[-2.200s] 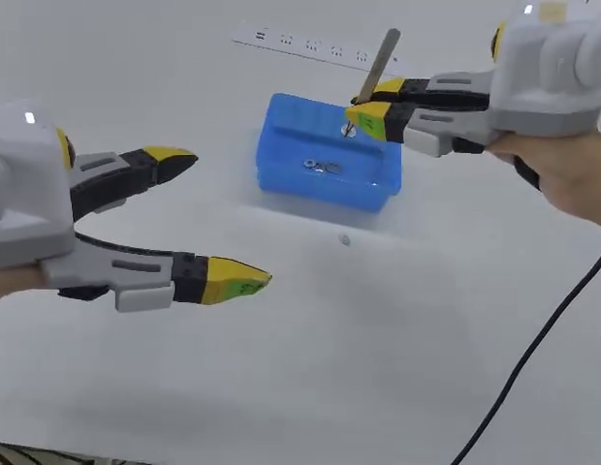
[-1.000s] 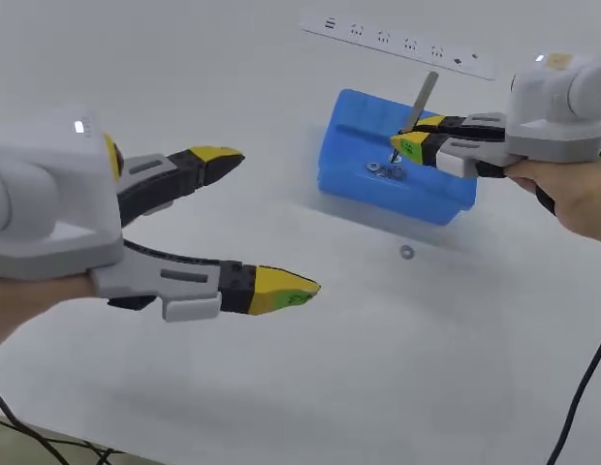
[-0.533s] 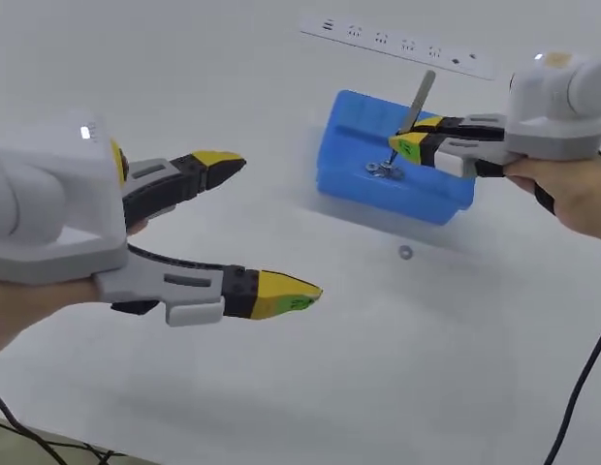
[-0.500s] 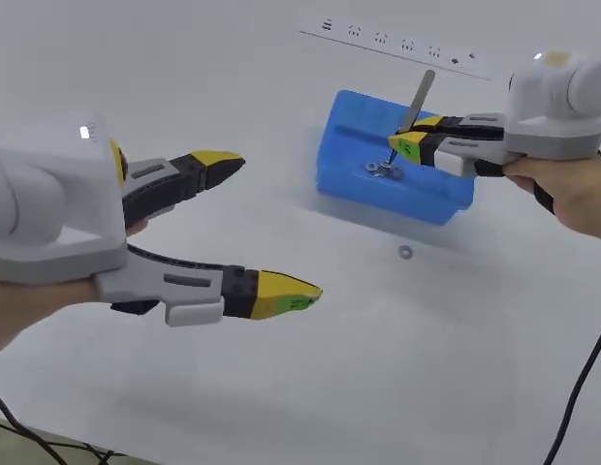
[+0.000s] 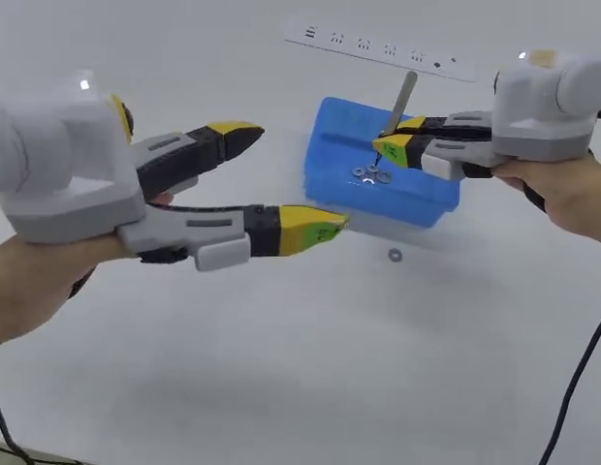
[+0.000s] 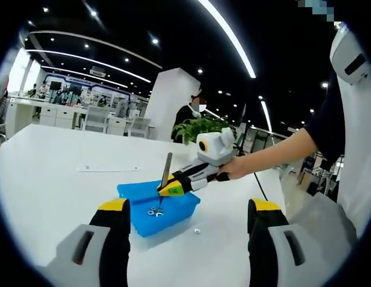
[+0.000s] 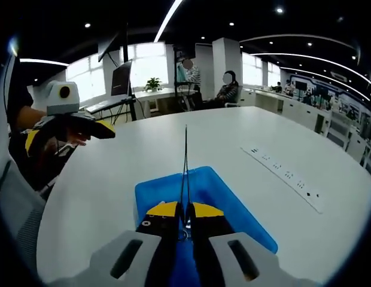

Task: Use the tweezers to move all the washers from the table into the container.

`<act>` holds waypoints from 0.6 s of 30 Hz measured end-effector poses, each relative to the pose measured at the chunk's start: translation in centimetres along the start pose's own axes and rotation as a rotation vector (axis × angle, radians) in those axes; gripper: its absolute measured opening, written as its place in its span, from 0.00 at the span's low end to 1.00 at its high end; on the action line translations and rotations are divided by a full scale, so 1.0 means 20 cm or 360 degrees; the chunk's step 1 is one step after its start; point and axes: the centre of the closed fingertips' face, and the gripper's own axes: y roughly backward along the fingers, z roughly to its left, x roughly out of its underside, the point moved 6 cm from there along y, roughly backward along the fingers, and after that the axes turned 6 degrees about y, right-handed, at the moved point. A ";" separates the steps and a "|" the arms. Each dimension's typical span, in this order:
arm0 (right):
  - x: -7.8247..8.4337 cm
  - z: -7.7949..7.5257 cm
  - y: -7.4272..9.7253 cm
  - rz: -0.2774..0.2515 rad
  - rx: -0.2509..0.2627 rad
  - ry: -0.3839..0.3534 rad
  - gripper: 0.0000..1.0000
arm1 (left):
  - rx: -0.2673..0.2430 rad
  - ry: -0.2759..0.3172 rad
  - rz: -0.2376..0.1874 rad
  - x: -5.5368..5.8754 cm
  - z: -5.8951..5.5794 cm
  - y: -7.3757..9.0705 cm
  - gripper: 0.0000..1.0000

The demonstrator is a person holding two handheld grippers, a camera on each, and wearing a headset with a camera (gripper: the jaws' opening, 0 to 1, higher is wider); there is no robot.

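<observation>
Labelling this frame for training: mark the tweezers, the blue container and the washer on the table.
tweezers (image 5: 404, 95), head view, upper shaft.
blue container (image 5: 407, 201), head view, front wall.
washer (image 5: 395, 256), head view, the ring itself.

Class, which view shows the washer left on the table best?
The head view: the washer lies in plain sight on the white table, just in front of the container. The left gripper view shows it as a tiny speck beside the container. The right gripper view looks along the tweezers into the container.
</observation>
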 end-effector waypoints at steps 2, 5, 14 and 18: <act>-0.01 0.01 0.01 -0.0010 -0.0017 0.0013 0.08 | 0.0013 -0.0031 0.0031 -0.01 0.02 -0.05 0.83; -0.03 0.03 0.02 -0.0011 -0.0031 0.0041 0.08 | 0.0038 -0.0016 0.0040 -0.03 0.05 -0.12 0.83; -0.04 0.07 0.05 0.0039 -0.0078 0.0191 0.08 | 0.0115 -0.0090 0.0124 -0.10 0.11 -0.37 0.74; -0.05 0.09 0.06 0.0034 -0.0100 0.0229 0.08 | 0.0173 -0.0158 0.0156 -0.16 0.13 -0.43 0.63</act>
